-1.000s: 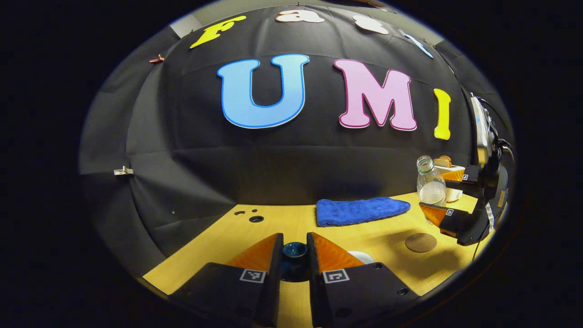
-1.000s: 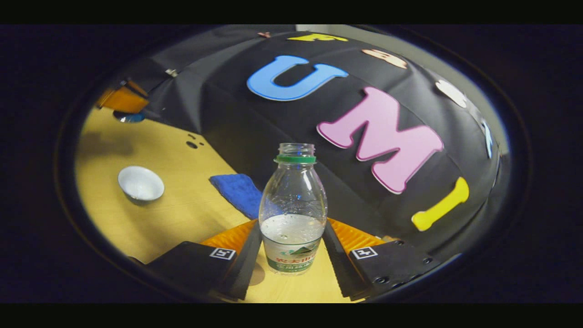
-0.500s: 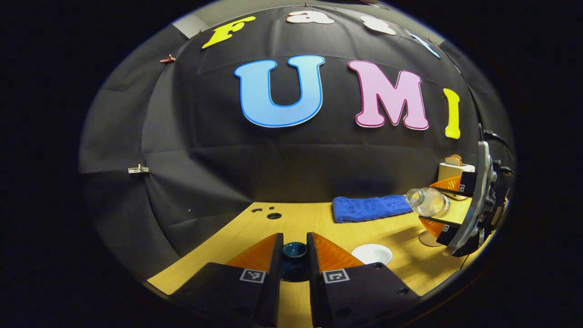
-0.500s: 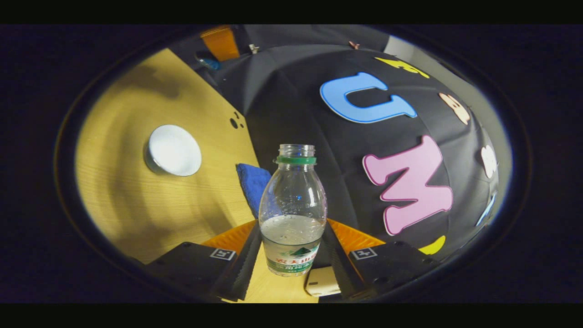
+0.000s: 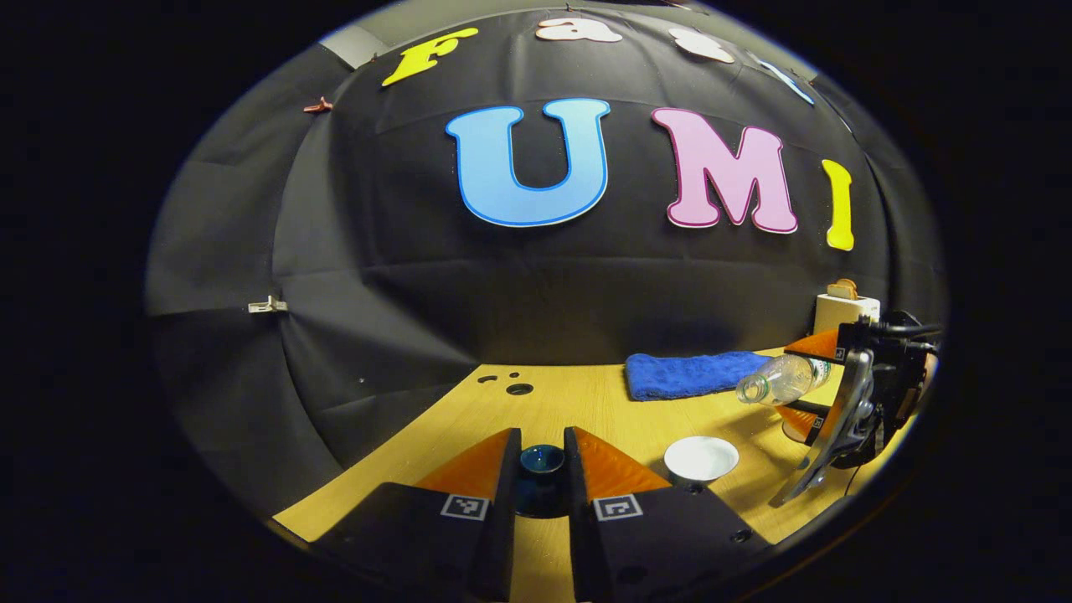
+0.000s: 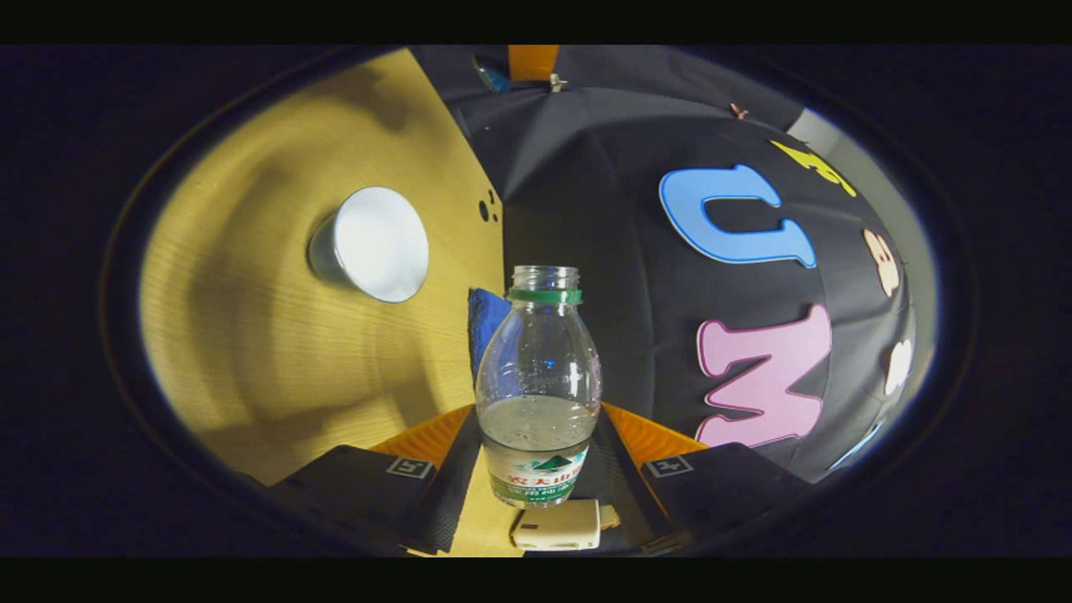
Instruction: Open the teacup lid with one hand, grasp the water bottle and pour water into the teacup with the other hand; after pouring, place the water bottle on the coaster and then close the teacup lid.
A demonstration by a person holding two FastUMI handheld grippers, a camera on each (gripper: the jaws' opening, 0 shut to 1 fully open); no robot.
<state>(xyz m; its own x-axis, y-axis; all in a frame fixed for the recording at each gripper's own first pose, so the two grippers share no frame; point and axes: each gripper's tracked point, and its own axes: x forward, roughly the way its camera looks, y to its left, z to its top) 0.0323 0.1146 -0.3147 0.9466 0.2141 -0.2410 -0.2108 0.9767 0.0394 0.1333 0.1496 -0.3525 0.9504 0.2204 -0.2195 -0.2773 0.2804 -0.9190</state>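
My left gripper (image 5: 542, 477) is shut on the dark blue teacup lid (image 5: 542, 462), held above the table's near edge. The white teacup (image 5: 701, 459) stands uncovered to its right; it also shows at the upper left of the right gripper view as the white teacup (image 6: 373, 244). My right gripper (image 6: 538, 456) is shut on the clear, capless water bottle (image 6: 538, 385), which is part full. Seen from the left gripper view, the water bottle (image 5: 775, 380) is tipped nearly level, its mouth pointing left, above and right of the cup. The right gripper (image 5: 825, 377) holds it there.
A blue towel (image 5: 691, 373) lies at the back of the wooden table (image 5: 586, 410). A small cream box (image 5: 844, 308) stands at the far right; a cream object (image 6: 557, 525) shows under the bottle. Cable holes (image 5: 517, 389) mark the tabletop at the back left.
My right gripper has rolled the bottle from upright to nearly horizontal and carried it toward the teacup. The left gripper kept hold of the lid and turned slightly left.
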